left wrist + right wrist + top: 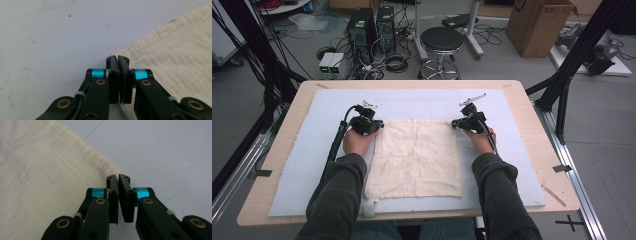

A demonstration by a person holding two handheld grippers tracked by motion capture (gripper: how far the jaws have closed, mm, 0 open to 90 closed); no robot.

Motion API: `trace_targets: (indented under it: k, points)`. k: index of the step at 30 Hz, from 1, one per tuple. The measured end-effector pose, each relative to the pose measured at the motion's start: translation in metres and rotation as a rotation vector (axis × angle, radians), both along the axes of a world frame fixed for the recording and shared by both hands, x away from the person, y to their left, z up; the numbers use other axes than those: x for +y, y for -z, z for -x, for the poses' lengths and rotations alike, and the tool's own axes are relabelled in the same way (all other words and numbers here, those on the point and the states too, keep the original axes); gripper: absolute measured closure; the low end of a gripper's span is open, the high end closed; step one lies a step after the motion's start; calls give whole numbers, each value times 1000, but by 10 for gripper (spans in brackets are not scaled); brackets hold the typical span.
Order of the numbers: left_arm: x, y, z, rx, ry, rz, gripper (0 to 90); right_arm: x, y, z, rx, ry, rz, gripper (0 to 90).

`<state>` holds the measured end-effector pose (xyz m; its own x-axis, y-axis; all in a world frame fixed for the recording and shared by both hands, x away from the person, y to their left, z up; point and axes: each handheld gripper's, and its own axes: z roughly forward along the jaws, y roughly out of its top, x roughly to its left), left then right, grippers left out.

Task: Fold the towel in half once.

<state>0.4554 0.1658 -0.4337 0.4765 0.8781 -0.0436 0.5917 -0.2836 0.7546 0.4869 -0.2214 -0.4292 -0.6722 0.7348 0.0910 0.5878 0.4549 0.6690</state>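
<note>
Nearest to me, the near edge of the cloth lies flat on the grey mat, both near corners free. It's a cream square, roughly centred on the mat, and the mat sits on the wooden table.

Moving up: I have the left gripper at the far left corner of the cloth and the right gripper at the far right corner. Left gripper view: jaws pressed together, tips right at the cloth's edge. Right gripper view: same, jaws together at the corner. In neither view can I see fabric between the pads; the corner runs under the tips. So closed for sure, but I can't tell if either one has actually pinched cloth.

My read on the step: grabbing both far corners, most likely to fold the cloth toward me. Fold not started, cloth fully flat.

Next move needs a small even lift with both hands to confirm the corners come up, then both hands carried toward me at matched pace so the edge stays straight. If a corner stays down, reopen and re-pinch lower.

Containers: none on the table. On the floor well beyond it there's a cardboard box, flaps open; contents not visible from here.
</note>
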Motion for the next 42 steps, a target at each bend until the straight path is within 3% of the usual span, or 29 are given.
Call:
trace_targets:
  k: [4, 8, 14, 17, 22, 28, 42]
  points:
    - [5, -8, 2, -33, 6, 29, 874, -4, -7, 1, -31, 9, 1, 867]
    - [8, -13, 4, -44, 25, 19, 876, -6, -14, 4, -55, 13, -13, 867]
    - [14, -24, 10, -71, 40, 38, 875, -7, -25, 10, -91, -10, -28, 867]
    - [11, -28, 14, -79, 67, 9, 876, -9, -29, 13, -94, -16, -35, 867]
    - [10, -31, 19, -88, 77, 2, 876, -10, -34, 18, -97, -34, -44, 867]
    - [18, -38, 31, -115, 81, 37, 875, -13, -44, 26, -111, -61, -86, 866]
    - [21, -46, 57, -149, 141, 63, 876, -7, -60, 49, -136, -156, -91, 866]
